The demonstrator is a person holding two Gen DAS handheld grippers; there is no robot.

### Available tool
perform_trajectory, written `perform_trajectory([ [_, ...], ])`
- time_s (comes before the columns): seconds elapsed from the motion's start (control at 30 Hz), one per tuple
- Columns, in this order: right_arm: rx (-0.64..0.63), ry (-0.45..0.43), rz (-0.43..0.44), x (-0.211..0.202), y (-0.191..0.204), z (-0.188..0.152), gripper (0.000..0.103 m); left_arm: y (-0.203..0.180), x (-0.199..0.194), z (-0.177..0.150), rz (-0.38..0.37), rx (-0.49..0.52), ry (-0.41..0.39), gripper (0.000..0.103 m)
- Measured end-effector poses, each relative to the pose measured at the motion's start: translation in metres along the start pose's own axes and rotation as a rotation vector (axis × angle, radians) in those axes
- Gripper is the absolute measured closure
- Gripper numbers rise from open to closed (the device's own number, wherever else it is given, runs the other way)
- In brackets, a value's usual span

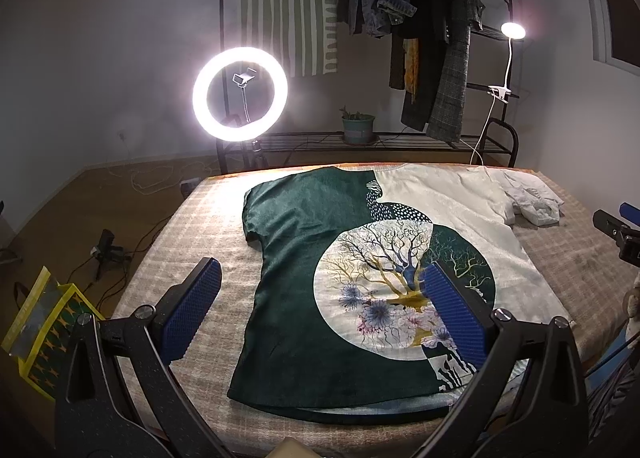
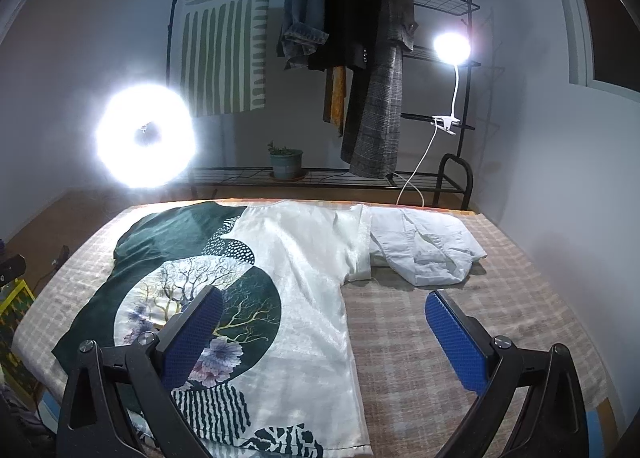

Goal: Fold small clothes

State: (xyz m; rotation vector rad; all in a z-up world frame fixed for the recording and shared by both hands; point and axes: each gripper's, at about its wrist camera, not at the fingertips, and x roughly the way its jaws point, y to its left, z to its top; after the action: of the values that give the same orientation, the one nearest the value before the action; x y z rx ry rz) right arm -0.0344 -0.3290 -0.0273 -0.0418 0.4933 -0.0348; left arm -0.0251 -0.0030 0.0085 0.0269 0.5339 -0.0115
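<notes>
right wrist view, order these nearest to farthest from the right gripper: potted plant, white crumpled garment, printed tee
1. printed tee, partly under the right gripper, left side.
2. white crumpled garment, ahead, right of centre.
3. potted plant, on the rack's bottom shelf, beyond the bed.

No text, label, brand, number or sign can be read in either view. The shirt (image 1: 320, 258) carries only a picture print of a tree and flowers with dots and stripes, no lettering. The wall hanging (image 1: 288, 6) shows plain green stripes. The yellow-edged bag (image 1: 44, 330) bears a repeating pattern, not words.
</notes>
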Motion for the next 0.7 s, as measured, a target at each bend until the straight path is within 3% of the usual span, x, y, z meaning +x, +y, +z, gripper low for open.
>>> perform_trajectory([
  [0.7,0.013,0.002,-0.010,0.0042,-0.0025,-0.0007,0.002,-0.0002,-0.0005,-0.0003,-0.001,-0.002,-0.001,0.000],
])
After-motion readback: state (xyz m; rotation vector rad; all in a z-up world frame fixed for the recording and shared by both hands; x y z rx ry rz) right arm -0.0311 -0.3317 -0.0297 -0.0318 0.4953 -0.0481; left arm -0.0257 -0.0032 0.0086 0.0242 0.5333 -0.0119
